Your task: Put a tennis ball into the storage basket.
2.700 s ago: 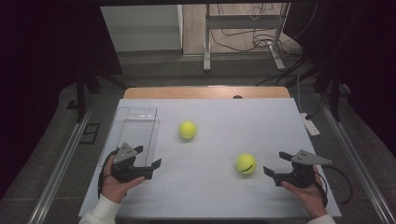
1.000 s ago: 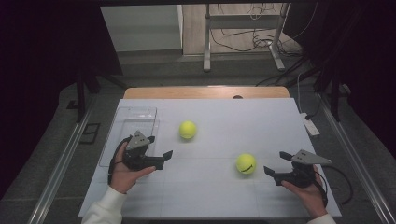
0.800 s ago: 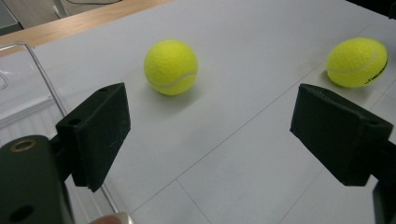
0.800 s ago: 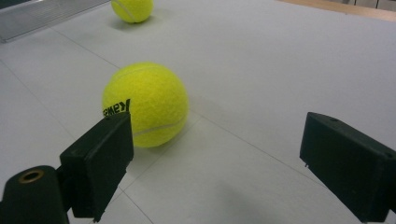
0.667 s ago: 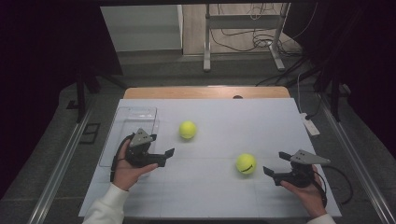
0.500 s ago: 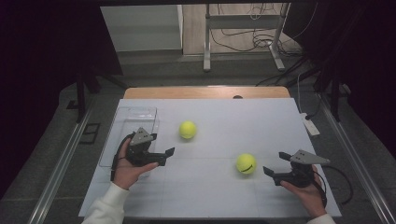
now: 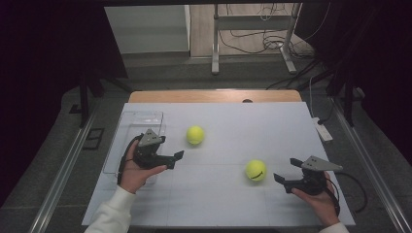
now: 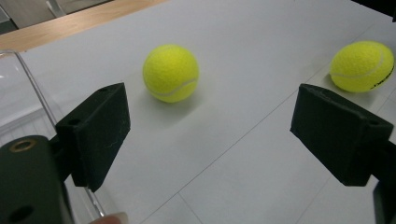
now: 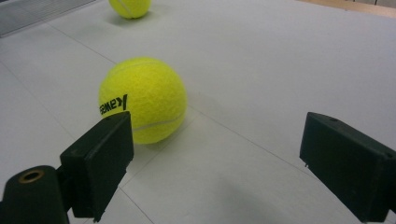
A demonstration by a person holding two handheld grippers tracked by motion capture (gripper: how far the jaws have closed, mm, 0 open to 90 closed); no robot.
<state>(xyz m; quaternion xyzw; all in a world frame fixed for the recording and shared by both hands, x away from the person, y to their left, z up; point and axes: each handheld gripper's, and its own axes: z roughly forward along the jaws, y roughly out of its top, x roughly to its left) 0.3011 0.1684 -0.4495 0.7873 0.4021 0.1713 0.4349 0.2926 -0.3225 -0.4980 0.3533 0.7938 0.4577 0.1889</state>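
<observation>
Two yellow tennis balls lie on the white mat (image 7: 218, 204). The far ball (image 7: 195, 135) (image 8: 171, 73) rests just ahead of my left gripper (image 7: 175, 160) (image 8: 215, 126), which stands open and empty beside the clear plastic box (image 7: 127, 131). Close in front of my right gripper (image 7: 284, 171) (image 9: 224, 154) sits the near ball (image 7: 255, 170) (image 9: 142, 99), printed with black letters, a little left of the gap between the jaws. That gripper is open too, touching nothing. In the left gripper view the near ball (image 8: 362, 65) shows at the right; in the right gripper view the far ball (image 9: 130, 7) shows at the top.
The clear box's wall (image 8: 18, 93) stands by the left gripper's left jaw. A wooden table edge (image 7: 214, 95) runs along the back. A white power strip (image 7: 323, 131) lies off the mat's right side. Metal stand legs (image 7: 214, 53) and cables are on the floor beyond.
My left gripper has moved forward and to the right, from the mat's front left toward the far ball. The right gripper and both balls have stayed put.
</observation>
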